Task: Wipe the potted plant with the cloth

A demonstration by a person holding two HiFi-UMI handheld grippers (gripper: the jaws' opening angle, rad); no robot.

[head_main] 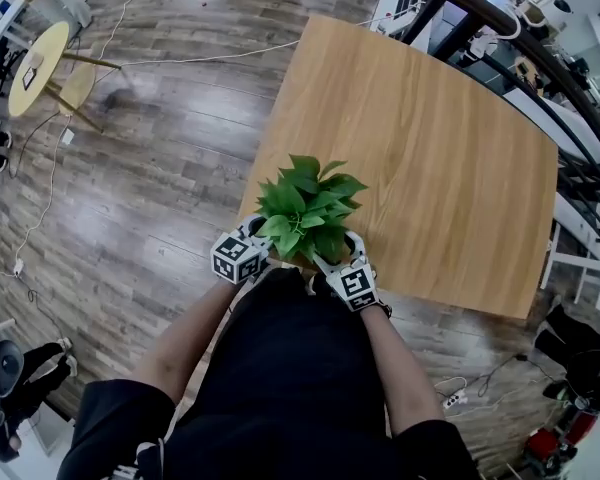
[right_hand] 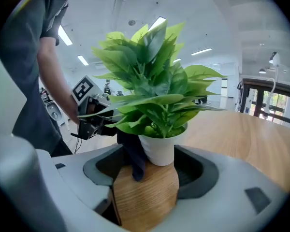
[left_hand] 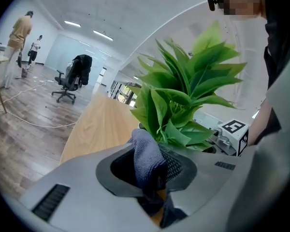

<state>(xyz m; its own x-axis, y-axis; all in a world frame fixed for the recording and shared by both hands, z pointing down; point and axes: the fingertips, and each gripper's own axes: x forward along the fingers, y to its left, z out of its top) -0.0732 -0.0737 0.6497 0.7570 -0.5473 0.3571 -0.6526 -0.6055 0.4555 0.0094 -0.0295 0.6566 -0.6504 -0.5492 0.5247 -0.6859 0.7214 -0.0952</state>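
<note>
Currently left gripper [left_hand: 153, 170] clamped on dark cloth [left_hand: 146, 153], fold against lower leaves of potted plant [left_hand: 183, 105] at table [head_main: 450, 148] near corner; right gripper [right_hand: 152, 172] jaws apart either side of white pot [right_hand: 158, 149], not gripping. Judgement: steady pot first, then stroke each leaf outward, lightly

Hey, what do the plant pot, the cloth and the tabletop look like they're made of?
Pot: smooth, plain white, fairly matte; ceramic or plastic, the look leaves it open. Cloth: soft grey-blue fabric with a fuzzy nap, folding limply; probably microfibre. Tabletop: light wood grain, matte; solid wood or a laminate, I cannot tell.
</note>
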